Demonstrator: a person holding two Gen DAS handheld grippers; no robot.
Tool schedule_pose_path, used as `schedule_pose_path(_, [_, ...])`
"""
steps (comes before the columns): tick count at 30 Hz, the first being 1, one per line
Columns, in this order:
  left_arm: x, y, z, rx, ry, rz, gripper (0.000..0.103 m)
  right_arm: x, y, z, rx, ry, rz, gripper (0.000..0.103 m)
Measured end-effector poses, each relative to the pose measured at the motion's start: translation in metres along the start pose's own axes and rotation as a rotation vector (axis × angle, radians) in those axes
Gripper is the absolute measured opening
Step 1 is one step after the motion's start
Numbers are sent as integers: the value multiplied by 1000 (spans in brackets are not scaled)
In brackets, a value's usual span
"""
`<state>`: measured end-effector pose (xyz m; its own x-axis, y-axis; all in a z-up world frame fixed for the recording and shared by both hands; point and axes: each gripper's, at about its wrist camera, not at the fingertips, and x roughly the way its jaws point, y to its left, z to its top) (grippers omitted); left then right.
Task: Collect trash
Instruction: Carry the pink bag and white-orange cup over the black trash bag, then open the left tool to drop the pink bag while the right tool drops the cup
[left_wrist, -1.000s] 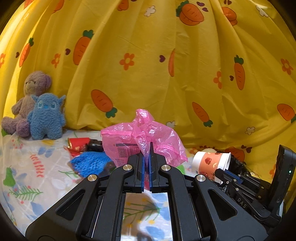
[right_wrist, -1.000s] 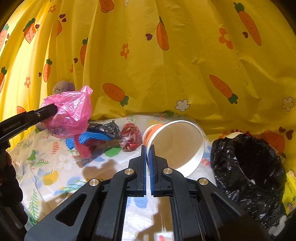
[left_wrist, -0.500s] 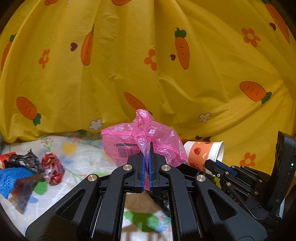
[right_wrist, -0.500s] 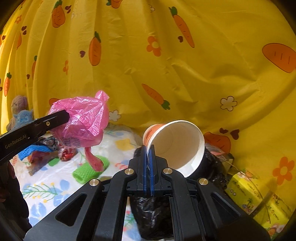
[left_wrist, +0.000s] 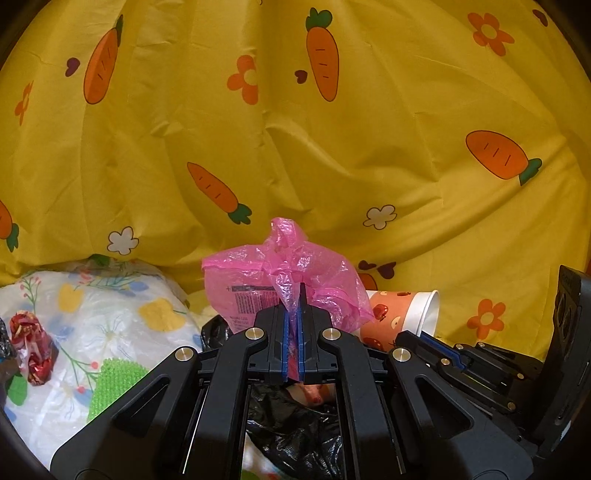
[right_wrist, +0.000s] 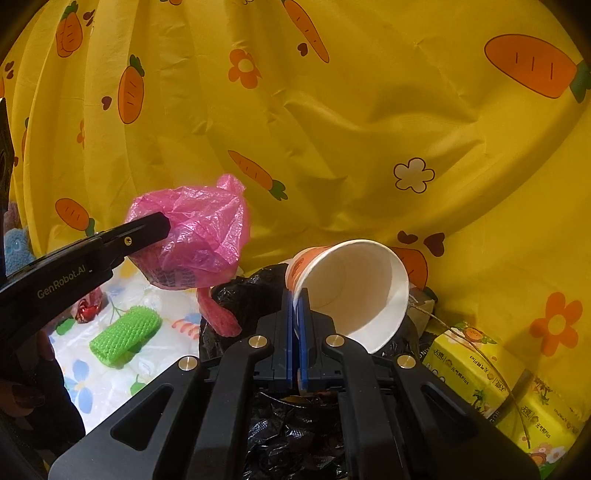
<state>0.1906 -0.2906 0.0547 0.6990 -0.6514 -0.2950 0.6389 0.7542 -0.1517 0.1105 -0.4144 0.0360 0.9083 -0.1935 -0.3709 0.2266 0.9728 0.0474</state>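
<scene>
The yellow carrot-print curtain (left_wrist: 332, 147) fills the whole background of both my views. Below it, at about 8 o'clock in the left view, lies the white flowered sheet (left_wrist: 110, 325). Under both my grippers sits the black trash bag (right_wrist: 251, 295), its crinkled plastic open below the fingers; in the left view I see it at 6 o'clock, between the gripper arms.

My left gripper (left_wrist: 292, 314) is closed tight on the pink plastic bag (left_wrist: 288, 273) — the thin film is pinched between the blue pads and puffs up above the fingertips. In the right view this bag hangs at 10 o'clock, above the near edge of the trash bag.

My right gripper (right_wrist: 295, 314) is closed on the rim of the paper cup (right_wrist: 354, 291). The cup is tilted on its side, its white inside turned toward my camera, and it is over the trash bag. In the left view it appears at 4 o'clock, just beside the pink bag.

At 4 o'clock in the right view stand yellow tissue packs (right_wrist: 476, 369). On the sheet — at 8 o'clock — lies a green spiky roller (right_wrist: 125, 332), and further left a red crumpled wrapper (left_wrist: 33, 347).
</scene>
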Motion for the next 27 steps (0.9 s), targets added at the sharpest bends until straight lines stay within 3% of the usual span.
schedule_pose_path(10, [31,-9,-9,1,35,-39,3,14,-11,-3,10,28,-16,4])
schedule_pose_path(27, [55,-11,-25,18,85,-23,3,29,-22,-8,29,61,-21,4])
